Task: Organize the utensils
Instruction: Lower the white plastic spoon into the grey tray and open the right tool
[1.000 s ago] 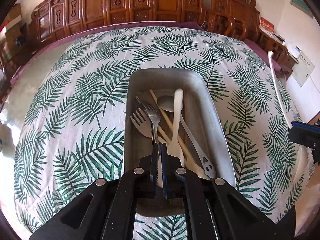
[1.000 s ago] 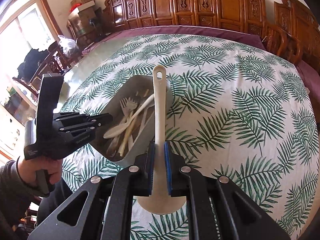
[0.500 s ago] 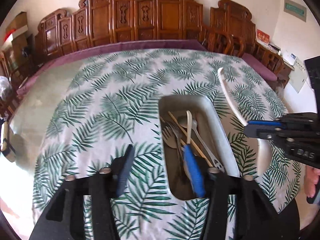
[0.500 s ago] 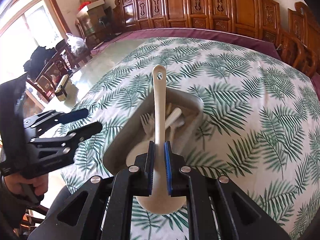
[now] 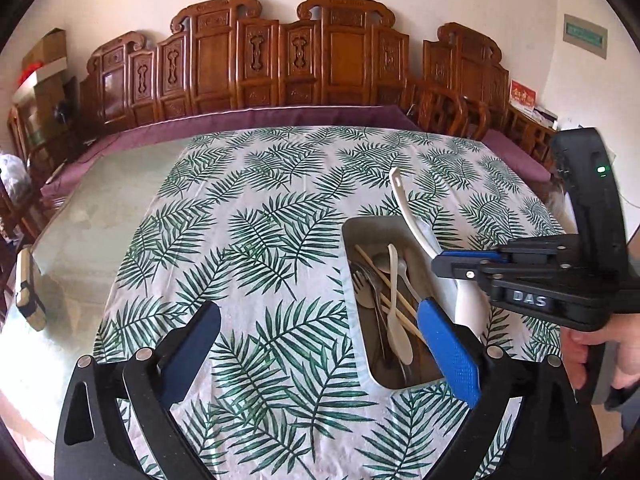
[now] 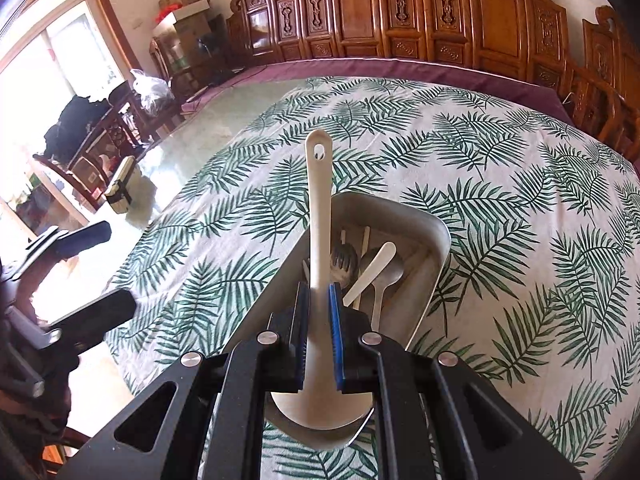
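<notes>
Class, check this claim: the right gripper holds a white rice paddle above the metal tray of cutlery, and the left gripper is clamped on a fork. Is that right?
Not quite. The left gripper is open and holds nothing, as the left wrist view shows; its fingers have just been opening. The right gripper does hold the white rice paddle above the metal tray.

The white rice paddle's (image 6: 319,216) blade, at the bottom centre of the right wrist view, sits partly behind the right gripper's (image 6: 319,332) pads. The paddle and gripper cover the metal tray's (image 6: 432,268) near end. At lower left, the left gripper's (image 6: 86,268) handle runs off frame.

In the left wrist view, the utensils' lower ends in the tray blur together in shadow.
</notes>
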Motion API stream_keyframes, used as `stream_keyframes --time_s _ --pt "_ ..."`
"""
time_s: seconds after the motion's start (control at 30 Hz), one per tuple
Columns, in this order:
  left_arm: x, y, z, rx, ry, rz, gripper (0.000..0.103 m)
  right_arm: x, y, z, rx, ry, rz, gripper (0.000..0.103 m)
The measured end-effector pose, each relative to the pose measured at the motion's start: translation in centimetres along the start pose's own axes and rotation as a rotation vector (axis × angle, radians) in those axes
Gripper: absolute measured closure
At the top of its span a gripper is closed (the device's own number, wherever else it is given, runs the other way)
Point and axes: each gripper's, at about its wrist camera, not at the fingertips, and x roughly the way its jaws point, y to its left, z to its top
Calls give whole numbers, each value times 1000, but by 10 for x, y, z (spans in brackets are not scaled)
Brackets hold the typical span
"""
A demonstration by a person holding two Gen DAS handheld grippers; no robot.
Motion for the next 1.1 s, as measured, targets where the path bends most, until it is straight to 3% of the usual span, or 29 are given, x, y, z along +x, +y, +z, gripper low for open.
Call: stream_keyframes --time_s 0.67,0.87,1.1 --pt "6 11 -6 -12 11 11 8 63 -10 -19 62 119 -18 92" --pt "6 10 -8 -13 14 11 8 66 -11 -19 64 104 -35 92" --pt "6 10 -7 -13 14 11 8 48 -10 -13 37 12 -36 91"
